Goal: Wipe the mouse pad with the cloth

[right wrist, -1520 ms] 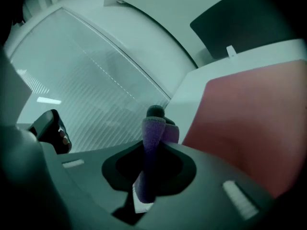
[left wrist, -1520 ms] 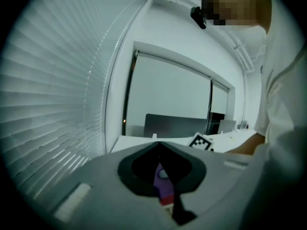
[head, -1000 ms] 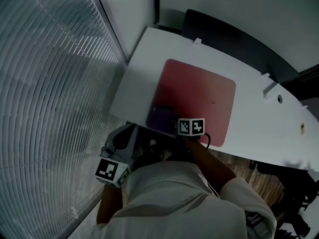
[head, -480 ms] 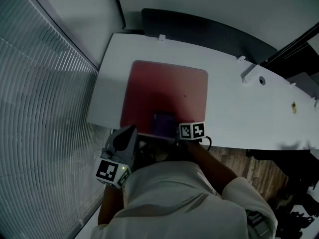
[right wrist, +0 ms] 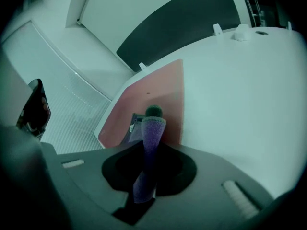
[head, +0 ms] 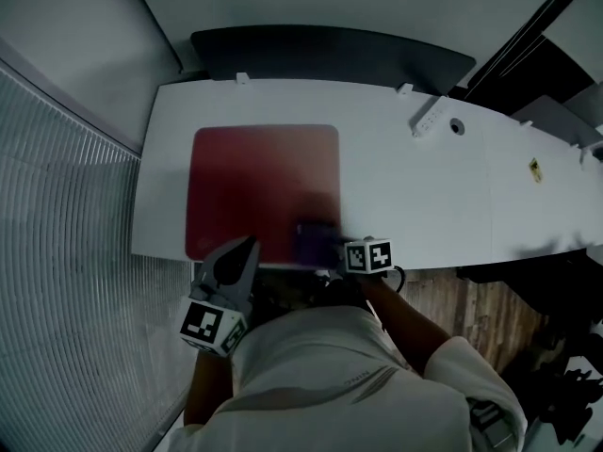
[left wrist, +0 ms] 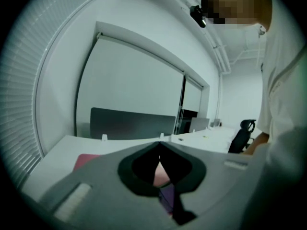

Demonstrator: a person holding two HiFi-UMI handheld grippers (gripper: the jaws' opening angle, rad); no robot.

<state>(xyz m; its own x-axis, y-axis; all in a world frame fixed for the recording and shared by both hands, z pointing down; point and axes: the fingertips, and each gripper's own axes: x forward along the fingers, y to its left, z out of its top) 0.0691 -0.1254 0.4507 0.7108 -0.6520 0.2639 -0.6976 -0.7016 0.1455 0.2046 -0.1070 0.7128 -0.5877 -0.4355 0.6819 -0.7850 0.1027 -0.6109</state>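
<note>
- Right gripper [right wrist: 152,121] is clamping the purple cloth [right wrist: 145,176] at the red mouse pad's [head: 254,182] five o'clock corner.
- Left gripper [left wrist: 159,150] is hovering at seven o'clock, jaws together, empty.

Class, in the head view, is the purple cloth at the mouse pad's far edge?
No, the cloth lies at the near right corner of the mouse pad, on the person's side.

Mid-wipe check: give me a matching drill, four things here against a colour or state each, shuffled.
1 mouse pad
2 cloth
3 left hand-held gripper
4 right hand-held gripper

A shut, holding nothing, by the desk's near edge
B purple, pinched between jaws
C red, flat on the desk
D shut on the cloth, at the pad's near right corner

Pairs: 1-C; 2-B; 3-A; 4-D
</note>
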